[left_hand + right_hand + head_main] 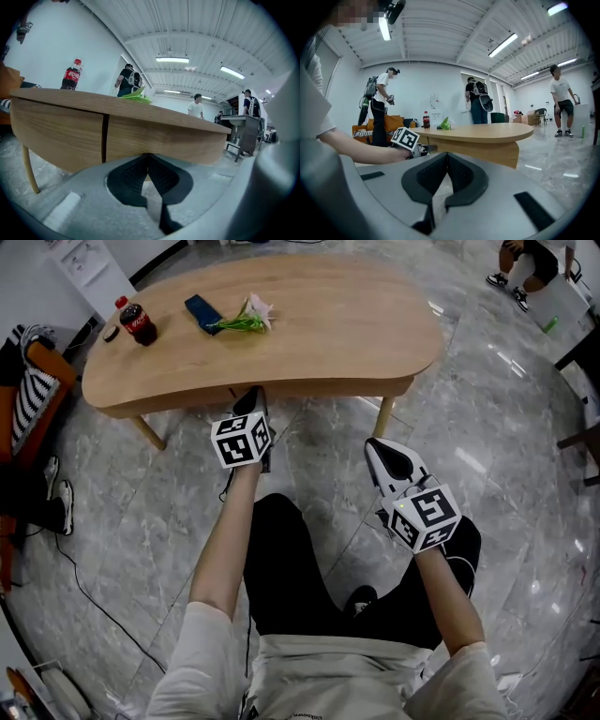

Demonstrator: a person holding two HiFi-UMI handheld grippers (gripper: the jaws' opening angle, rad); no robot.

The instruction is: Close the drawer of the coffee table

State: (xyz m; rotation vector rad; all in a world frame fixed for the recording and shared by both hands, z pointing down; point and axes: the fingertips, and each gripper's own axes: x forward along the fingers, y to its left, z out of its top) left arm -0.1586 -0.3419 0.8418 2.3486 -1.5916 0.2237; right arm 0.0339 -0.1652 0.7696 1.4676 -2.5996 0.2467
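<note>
L hand-held gripper [253, 397] & R hand-held gripper [374, 446], both jaws together.

Coffee table [309, 324] stands on the floor [487, 521] ahead of the person. All items on its top sit toward the left end:
- bottle [139, 322], upright
- flat case [202, 312], right of the bottle
- flower sprig [246, 319], lying against the case's right end

Drawer front [159, 133] sits in the near apron under the tabletop edge, level with the panel to its left. Left gripper [251, 401] has its tips at that front; contact cannot be told. Right gripper [382, 454] is to the right, farther back from the table, near the front leg [382, 416]. Sofa [28, 395] stands left of the table, with shoes [58, 491] on the floor before it.
</note>
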